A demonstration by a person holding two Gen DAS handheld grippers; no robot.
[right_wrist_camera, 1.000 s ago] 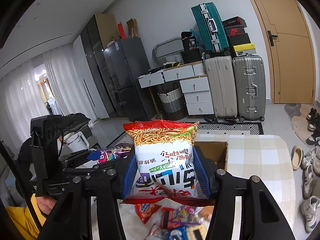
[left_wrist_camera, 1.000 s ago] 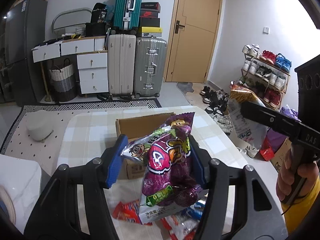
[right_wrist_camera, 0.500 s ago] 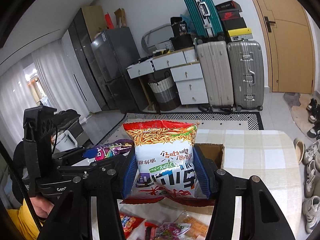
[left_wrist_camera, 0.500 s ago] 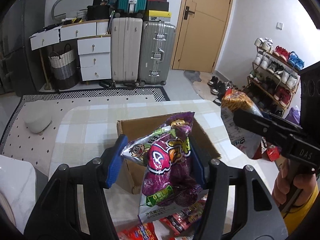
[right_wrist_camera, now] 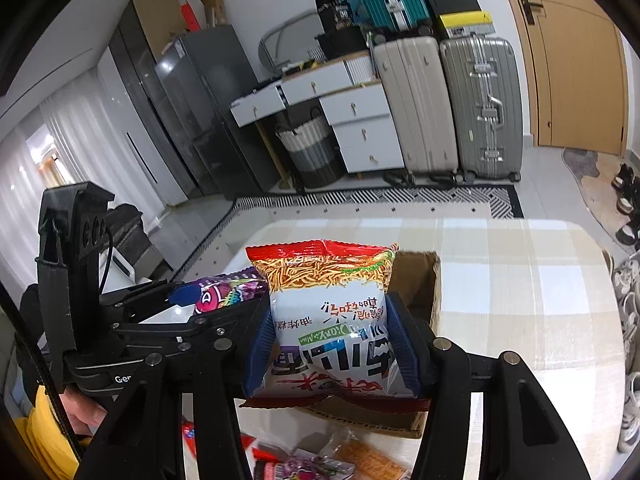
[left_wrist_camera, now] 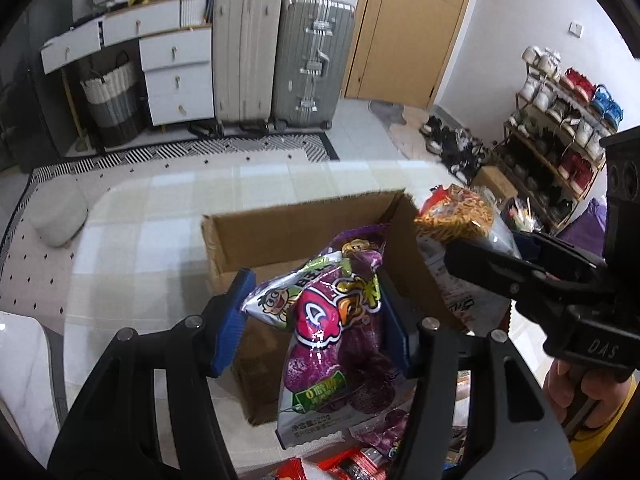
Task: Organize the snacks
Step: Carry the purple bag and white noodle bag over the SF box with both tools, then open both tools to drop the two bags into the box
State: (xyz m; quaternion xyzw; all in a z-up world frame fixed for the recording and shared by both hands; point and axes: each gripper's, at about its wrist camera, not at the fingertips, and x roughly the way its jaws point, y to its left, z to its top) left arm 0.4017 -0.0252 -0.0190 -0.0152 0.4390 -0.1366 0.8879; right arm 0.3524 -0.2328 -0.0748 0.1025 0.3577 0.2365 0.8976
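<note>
My left gripper (left_wrist_camera: 316,320) is shut on a purple snack bag (left_wrist_camera: 336,332) and holds it over the near edge of an open cardboard box (left_wrist_camera: 296,228). My right gripper (right_wrist_camera: 330,344) is shut on a white and red noodle snack bag (right_wrist_camera: 328,312), held at the box's right side; the bag also shows in the left wrist view (left_wrist_camera: 456,216). The box shows behind that bag in the right wrist view (right_wrist_camera: 420,280). The purple bag appears there at the left (right_wrist_camera: 224,292).
The box stands on a table with a checked cloth (left_wrist_camera: 140,240). Several loose snack packets (right_wrist_camera: 312,464) lie on the near side of the table. Suitcases (left_wrist_camera: 280,52), white drawers (left_wrist_camera: 176,68) and a shoe rack (left_wrist_camera: 560,120) stand beyond.
Both grippers have moved forward and down toward the box with their bags still held. The box now looks larger and closer in both views.
</note>
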